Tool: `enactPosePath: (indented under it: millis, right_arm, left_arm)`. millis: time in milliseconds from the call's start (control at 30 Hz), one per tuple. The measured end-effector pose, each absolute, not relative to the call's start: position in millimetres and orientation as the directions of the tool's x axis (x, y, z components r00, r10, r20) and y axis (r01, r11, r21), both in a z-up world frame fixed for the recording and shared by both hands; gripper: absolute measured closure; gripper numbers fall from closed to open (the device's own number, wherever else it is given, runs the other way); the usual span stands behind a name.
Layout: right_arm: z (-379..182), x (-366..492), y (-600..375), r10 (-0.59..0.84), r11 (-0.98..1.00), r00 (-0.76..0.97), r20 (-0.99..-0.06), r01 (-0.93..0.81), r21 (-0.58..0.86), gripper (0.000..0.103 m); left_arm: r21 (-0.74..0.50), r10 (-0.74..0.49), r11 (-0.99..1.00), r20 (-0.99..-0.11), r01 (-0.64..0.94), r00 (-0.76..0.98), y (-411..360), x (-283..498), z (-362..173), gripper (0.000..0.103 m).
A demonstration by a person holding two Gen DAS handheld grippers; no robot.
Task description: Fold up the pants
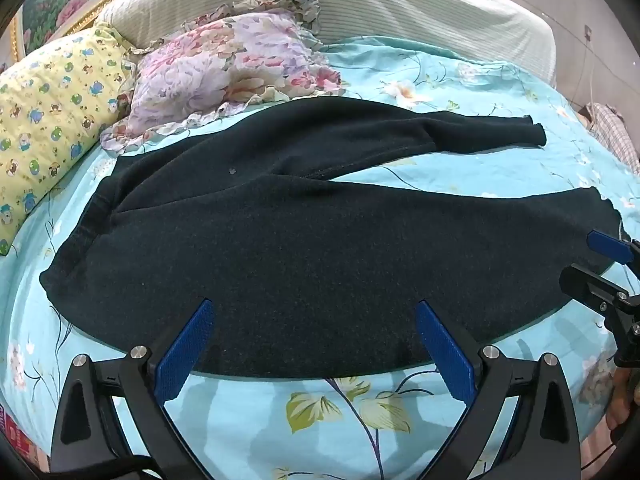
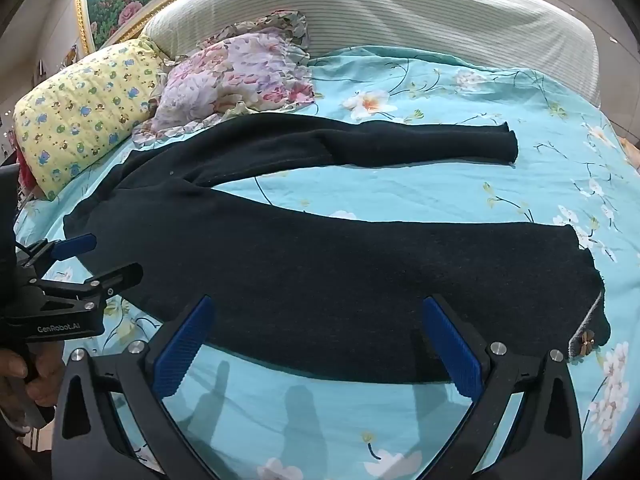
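Note:
Dark pants [image 1: 304, 240] lie spread flat on a light blue floral bedsheet [image 1: 460, 168], waistband to the left, both legs running right and splayed apart. They also show in the right wrist view [image 2: 340, 276]. My left gripper [image 1: 314, 344] is open and empty, its blue pads just above the near edge of the near leg by the hip. My right gripper [image 2: 316, 344] is open and empty over the near edge of the near leg, close to its cuff [image 2: 588, 320]. Each gripper appears at the edge of the other's view.
A yellow cartoon-print pillow [image 1: 52, 120] and a pink floral pillow [image 1: 224, 76] lie at the far left, the floral one touching the pants' far edge. A striped padded headboard [image 1: 360, 8] stands behind. The bed's right edge curves away near a checked cloth [image 1: 612, 132].

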State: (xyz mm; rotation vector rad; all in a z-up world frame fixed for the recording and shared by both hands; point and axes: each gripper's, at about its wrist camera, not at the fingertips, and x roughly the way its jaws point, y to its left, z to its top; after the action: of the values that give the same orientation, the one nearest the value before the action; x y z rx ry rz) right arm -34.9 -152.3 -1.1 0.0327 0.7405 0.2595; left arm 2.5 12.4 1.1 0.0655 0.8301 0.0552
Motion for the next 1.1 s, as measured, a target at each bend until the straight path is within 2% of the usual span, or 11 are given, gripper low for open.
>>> enactPosePath:
  millis: [767, 1100]
  right_arm:
    - [2.9, -34.4, -147.4, 0.253, 0.966, 0.707, -0.660, -0.227, 0.127, 0.000]
    - [2.3, -35.2, -145.2, 0.216, 0.972, 0.708, -0.673, -0.223, 0.078, 0.000]
  left_arm:
    - [0.073, 0.068, 0.997, -0.735, -0.021, 0.674, 14.3, 2.9, 0.1, 0.003]
    - [0.070, 0.065, 0.997, -0.737, -0.020, 0.673, 14.1, 2.5, 0.8, 0.003]
